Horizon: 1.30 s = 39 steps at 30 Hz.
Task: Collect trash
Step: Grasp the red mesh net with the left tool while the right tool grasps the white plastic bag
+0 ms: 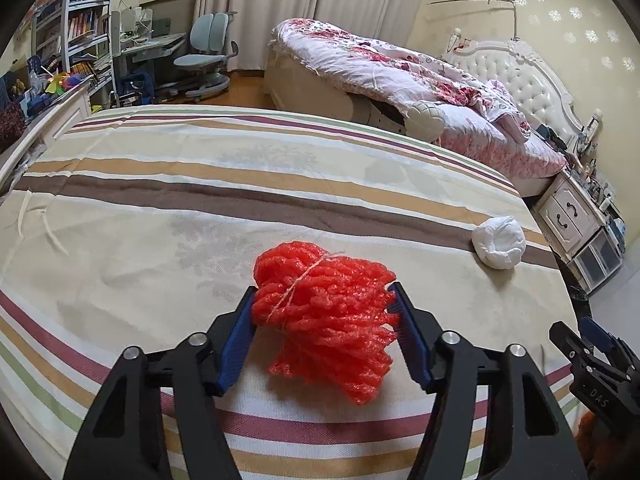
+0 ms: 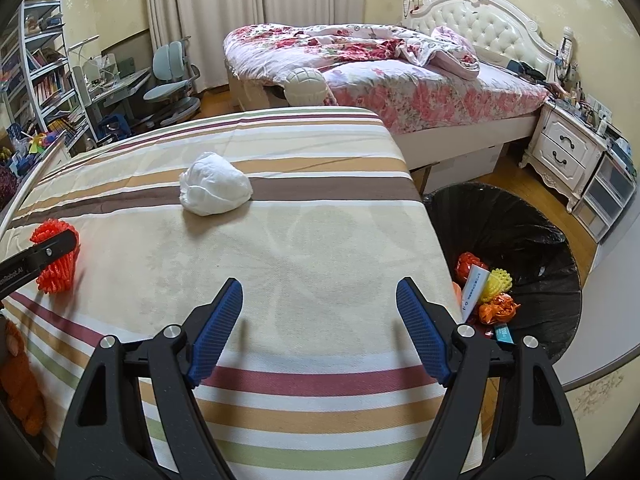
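Note:
A bundle of red foam netting (image 1: pixel 324 316) tied with string lies on the striped bed cover (image 1: pixel 160 220). My left gripper (image 1: pixel 322 300) straddles it, both blue pads touching its sides. The netting also shows in the right wrist view (image 2: pixel 54 256) with the left gripper's finger across it. A white crumpled wad (image 2: pixel 214 190) lies further up the cover; it shows at the right in the left wrist view (image 1: pixel 498 246). My right gripper (image 2: pixel 320 292) is open and empty above the cover's near right part. A black-lined trash bin (image 2: pixel 520 240) holding several wrappers stands on the floor right of the bed.
A second bed with a floral quilt (image 2: pixel 360 56) stands behind. A white nightstand (image 2: pixel 568 152) is at the right. A desk, chair (image 2: pixel 172 76) and bookshelf (image 2: pixel 44 80) are at the back left. An orange plush toy (image 2: pixel 20 380) sits at the lower left.

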### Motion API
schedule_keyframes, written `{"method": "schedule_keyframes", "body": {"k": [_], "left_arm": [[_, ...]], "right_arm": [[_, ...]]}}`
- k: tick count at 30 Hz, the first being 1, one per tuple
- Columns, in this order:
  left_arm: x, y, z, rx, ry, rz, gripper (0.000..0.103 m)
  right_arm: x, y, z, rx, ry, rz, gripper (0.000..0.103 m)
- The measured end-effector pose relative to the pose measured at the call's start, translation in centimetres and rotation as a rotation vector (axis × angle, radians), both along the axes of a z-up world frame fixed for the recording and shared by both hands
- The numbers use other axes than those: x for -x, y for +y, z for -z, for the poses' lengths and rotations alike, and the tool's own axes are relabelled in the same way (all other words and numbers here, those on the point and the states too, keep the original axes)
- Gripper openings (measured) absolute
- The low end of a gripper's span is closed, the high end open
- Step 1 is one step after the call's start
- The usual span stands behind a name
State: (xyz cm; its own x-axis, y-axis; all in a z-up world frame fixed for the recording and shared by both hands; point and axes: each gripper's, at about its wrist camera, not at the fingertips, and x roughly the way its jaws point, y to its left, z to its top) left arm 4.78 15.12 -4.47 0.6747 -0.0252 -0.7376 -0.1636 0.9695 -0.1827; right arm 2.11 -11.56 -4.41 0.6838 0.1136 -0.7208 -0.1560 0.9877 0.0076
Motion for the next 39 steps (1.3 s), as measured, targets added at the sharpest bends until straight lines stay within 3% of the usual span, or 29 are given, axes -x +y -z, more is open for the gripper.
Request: {"method": "schedule_keyframes", "body": {"k": [6,14,21,23,25,28,39], "left_arm": [[0.5,-0.4,-0.4,-0.033,-0.024,0.038,0.053],[0.2,0.0,-0.9,-0.099,-0.057,0.023,0.053],[-0.6,0.7,-0.9,-0.095,-0.055,0.012,0.053],[-0.7,0.7,-0.9,-0.096,-0.056,0.012,0.053],[-0.9,0.7,-0.9,-0.098,-0.054,0.015,0.053],[-0.8,0.5,-1.0,-0.102,-0.057,0.018,0.053],[0.2,-2.4,-1.7,-0.102,-0.100,0.076,0.053]], "right_arm": [[-0.7,1.8,-0.1,-0.004,0.001,-0.040,0.077],[-3.1,5.2,-0.7,-0.043,-0.002,-0.110,0.078],[-5.9,8.0,-0.6,-0.038,0.027,-0.115,0.077],[-6.1,8.4,-0.5,-0.035,0.037,-0.118,0.072],[-6.4,8.7,-0.2,-0.025,0.059,-0.123,0.055],[-6.2,8.7,-0.3,-0.026,0.059,-0.131,0.049],[-3.0,5.9,-0.8,-0.065,0.025,-0.114,0.045]]}}
